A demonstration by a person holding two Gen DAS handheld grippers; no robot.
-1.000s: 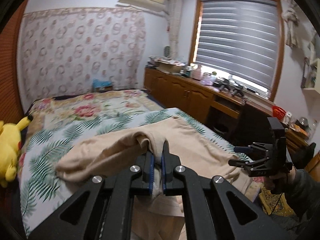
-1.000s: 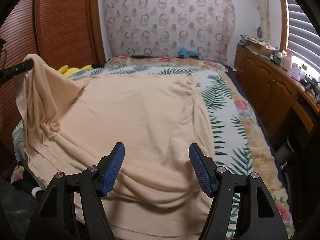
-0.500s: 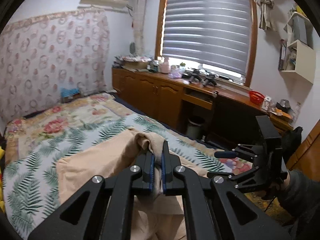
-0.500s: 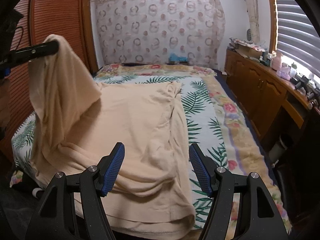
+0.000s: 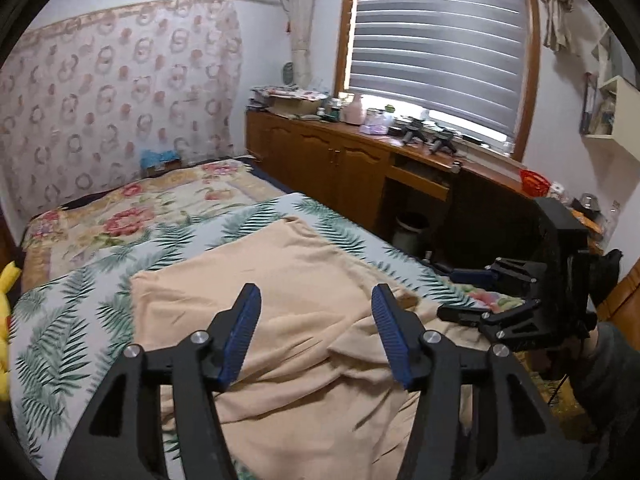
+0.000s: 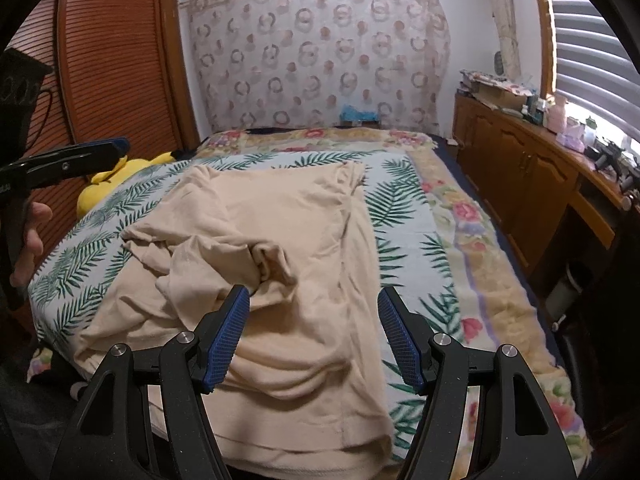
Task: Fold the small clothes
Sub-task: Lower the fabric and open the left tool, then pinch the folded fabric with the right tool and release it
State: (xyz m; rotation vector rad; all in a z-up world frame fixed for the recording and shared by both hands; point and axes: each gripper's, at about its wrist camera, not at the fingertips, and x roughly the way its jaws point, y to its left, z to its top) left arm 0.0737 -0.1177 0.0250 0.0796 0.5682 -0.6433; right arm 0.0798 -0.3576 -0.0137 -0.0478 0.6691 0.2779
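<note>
A beige garment (image 5: 280, 264) lies spread on the bed, its left side thrown over the middle in a rumpled fold (image 6: 224, 240). My left gripper (image 5: 316, 294) hangs over the garment with its jaws opening and nothing between them; the cloth lies below the pads. In the right wrist view the left gripper (image 6: 116, 146) shows at the left edge, held above the bed. My right gripper (image 6: 313, 296) stands open above the garment's near part, empty. It also shows in the left wrist view as the right gripper (image 5: 460, 294), off the bed's right side.
The bed sheet (image 6: 400, 200) has palm leaves and a flowered border. A yellow plush toy (image 6: 108, 184) lies at the bed's left side. A wooden cabinet (image 5: 340, 168) with clutter on top runs under the window. A brown wardrobe (image 6: 112, 60) stands at the left.
The left gripper held a raised fold of the garment and has let it go; the cloth now lies folded over the middle. The right gripper stayed where it was, open.
</note>
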